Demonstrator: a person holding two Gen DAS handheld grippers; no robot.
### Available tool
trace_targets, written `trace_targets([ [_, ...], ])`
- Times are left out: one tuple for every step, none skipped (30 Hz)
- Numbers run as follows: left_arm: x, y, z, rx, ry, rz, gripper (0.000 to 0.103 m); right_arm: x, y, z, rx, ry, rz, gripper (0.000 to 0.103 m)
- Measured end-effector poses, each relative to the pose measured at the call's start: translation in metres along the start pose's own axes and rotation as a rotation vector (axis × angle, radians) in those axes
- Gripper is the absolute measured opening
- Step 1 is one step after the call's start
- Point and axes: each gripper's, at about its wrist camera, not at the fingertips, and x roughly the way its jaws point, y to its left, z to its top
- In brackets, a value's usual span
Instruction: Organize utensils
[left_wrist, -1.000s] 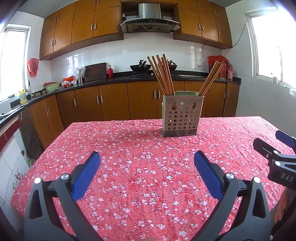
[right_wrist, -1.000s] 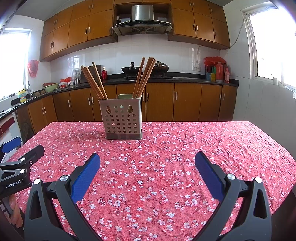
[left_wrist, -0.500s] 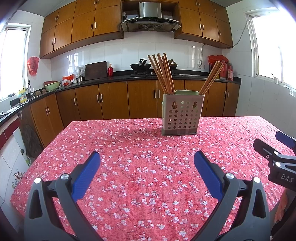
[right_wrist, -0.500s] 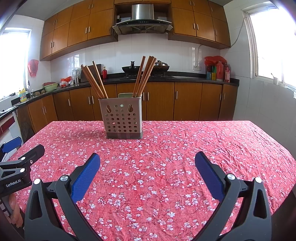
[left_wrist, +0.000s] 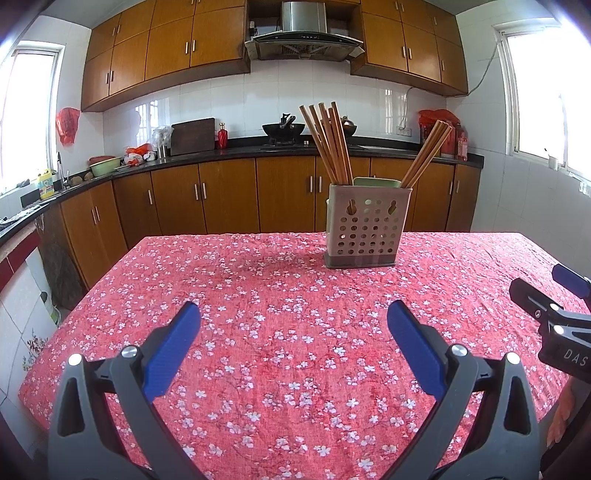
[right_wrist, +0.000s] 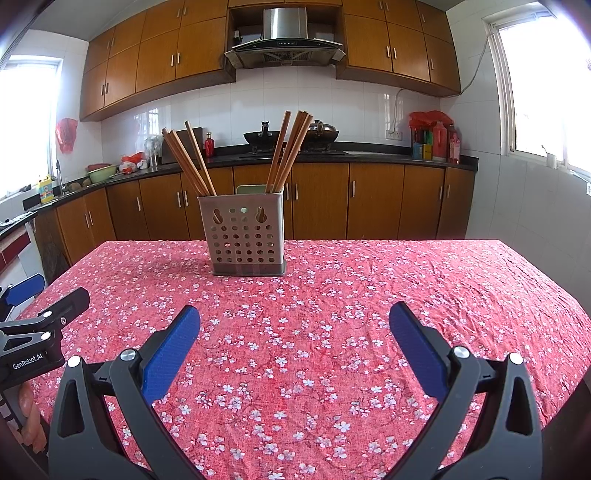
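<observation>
Over the last second almost nothing has changed: the holder (left_wrist: 368, 225) has kept its spot right of centre in the left wrist view and left of centre in the right, chopsticks (left_wrist: 327, 142) fanned from both ends. The left gripper (left_wrist: 293, 341) and right gripper (right_wrist: 294, 341) remain wide and empty above the bare worktop (right_wrist: 424, 295) at the bottom of each frame. With no loose utensil in sight, the sorting looks either unstarted or finished.
</observation>
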Motion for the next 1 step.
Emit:
trace_targets([
  [0.0,-0.0004,0.0002,0.0,0.0,0.0,0.099,-0.0001,0.0002,-0.0002,0.0,0.0,0.0,0.101],
])
